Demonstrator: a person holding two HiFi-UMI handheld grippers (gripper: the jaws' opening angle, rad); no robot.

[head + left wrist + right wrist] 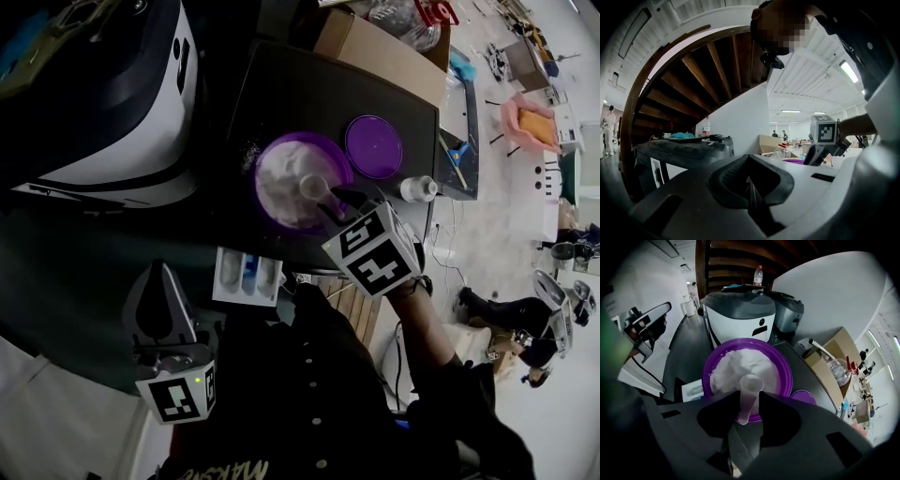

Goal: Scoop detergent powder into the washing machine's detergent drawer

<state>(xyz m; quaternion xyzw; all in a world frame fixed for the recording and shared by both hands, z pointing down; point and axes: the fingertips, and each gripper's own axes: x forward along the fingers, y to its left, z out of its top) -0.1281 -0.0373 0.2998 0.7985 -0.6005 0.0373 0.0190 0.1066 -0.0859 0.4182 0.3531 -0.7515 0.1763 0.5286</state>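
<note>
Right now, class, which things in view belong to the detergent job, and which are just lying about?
For the job: scoop, held in the right gripper; powder; bowl; drawer.
Lying about: lid; box; bottle.

Purple bowl (pixel 788 376), upright, heaped with white detergent powder (pixel 740 363). Translucent scoop (pixel 749 392), cup forward at the powder's near edge, possibly touching it. Detergent drawer (pixel 247 275) pulled open near the bowl, compartments exposed.

Purple lid (pixel 373 145) just beside bowl (pixel 302 138)
</note>
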